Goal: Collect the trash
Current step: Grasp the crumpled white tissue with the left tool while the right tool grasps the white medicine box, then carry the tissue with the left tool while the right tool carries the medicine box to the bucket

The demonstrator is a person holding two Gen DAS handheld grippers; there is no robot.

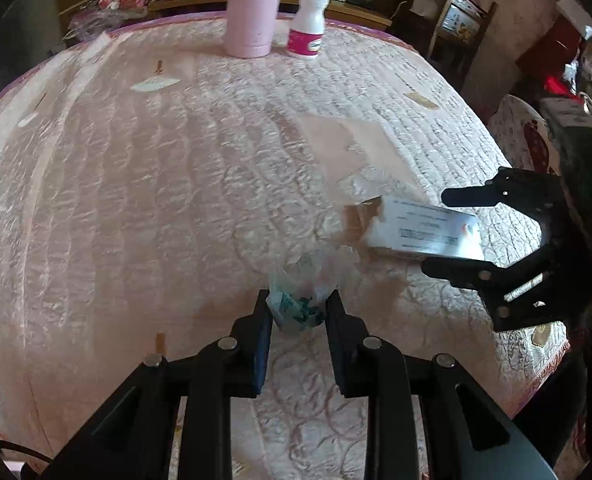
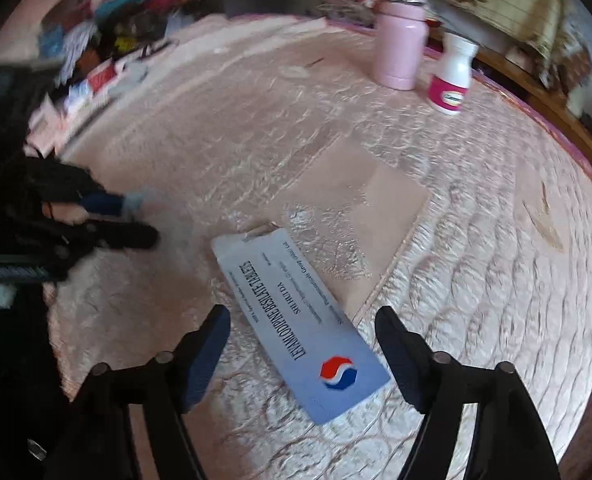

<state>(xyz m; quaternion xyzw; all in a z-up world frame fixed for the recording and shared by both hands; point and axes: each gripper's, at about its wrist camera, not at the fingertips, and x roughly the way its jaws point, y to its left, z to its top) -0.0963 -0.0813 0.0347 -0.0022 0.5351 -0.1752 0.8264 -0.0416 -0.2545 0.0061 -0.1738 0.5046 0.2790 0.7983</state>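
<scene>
A crumpled clear-and-green plastic wrapper (image 1: 298, 306) is pinched by the left gripper (image 1: 299, 312). The right gripper (image 2: 302, 330) is spread wide around the flat white cardboard medicine box (image 2: 296, 320), nothing held. Closing skewed could slide the box away.

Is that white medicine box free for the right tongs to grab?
Probably yes: the right tongs stand open with the medicine box lying flat on the pink cloth between them, nothing covering it.
</scene>
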